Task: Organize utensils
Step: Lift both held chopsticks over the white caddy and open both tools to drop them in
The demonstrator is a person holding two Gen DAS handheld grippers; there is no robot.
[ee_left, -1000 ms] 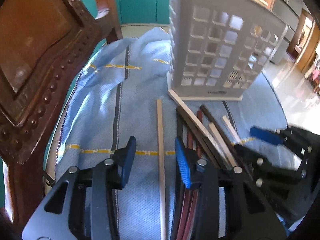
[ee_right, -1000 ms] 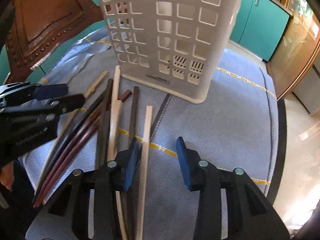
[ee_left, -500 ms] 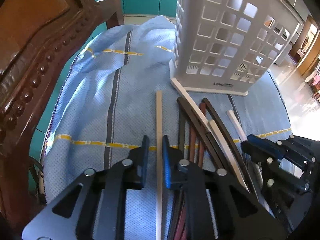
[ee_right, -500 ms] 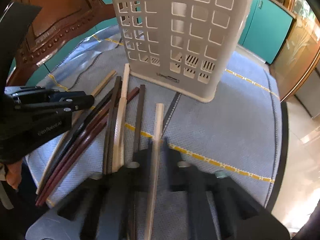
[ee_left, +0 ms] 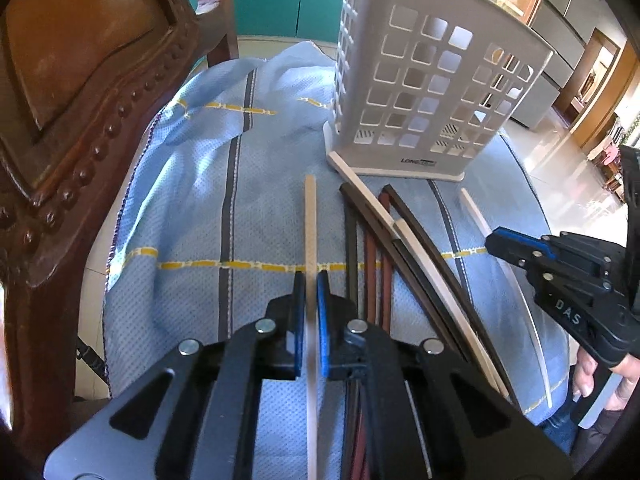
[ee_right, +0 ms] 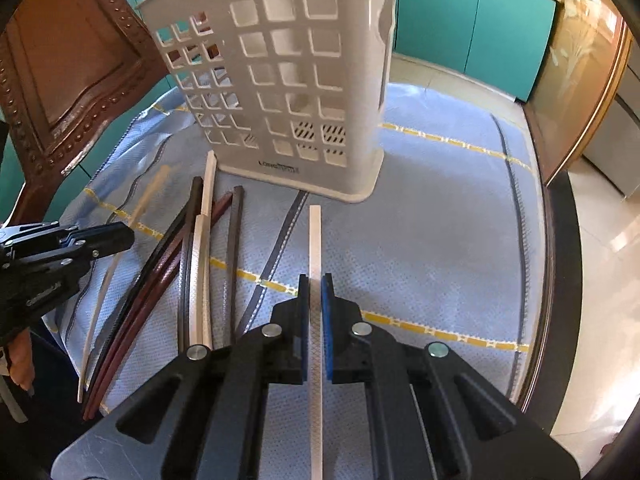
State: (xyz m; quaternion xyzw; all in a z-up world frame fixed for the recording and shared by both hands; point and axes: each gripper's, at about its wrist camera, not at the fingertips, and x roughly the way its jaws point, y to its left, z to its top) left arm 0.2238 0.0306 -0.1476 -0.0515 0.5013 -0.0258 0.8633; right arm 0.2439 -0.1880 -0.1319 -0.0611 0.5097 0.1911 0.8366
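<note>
A white lattice utensil holder (ee_left: 420,92) (ee_right: 280,80) stands upright on a blue cloth (ee_left: 192,200). In front of it lie several loose chopsticks (ee_left: 380,248) (ee_right: 200,248), dark, brown and cream. My left gripper (ee_left: 311,284) is shut on a pale beige chopstick (ee_left: 310,220) that points toward the holder. My right gripper (ee_right: 315,286) is shut on a white chopstick (ee_right: 315,240) whose tip lies just short of the holder's base. Each gripper also shows in the other's view: the right gripper (ee_left: 496,240) at the right edge, the left gripper (ee_right: 120,236) at the left edge.
A carved wooden chair back (ee_left: 80,80) rises along the left of the cloth. The table's dark edge (ee_right: 560,240) runs down the right, with tiled floor and teal cabinets (ee_right: 460,20) beyond. A person's hand (ee_left: 592,372) holds the right gripper's handle.
Both grippers stood open around a chopstick a second ago. Both have shut on their chopsticks and shifted slightly relative to the holder.
</note>
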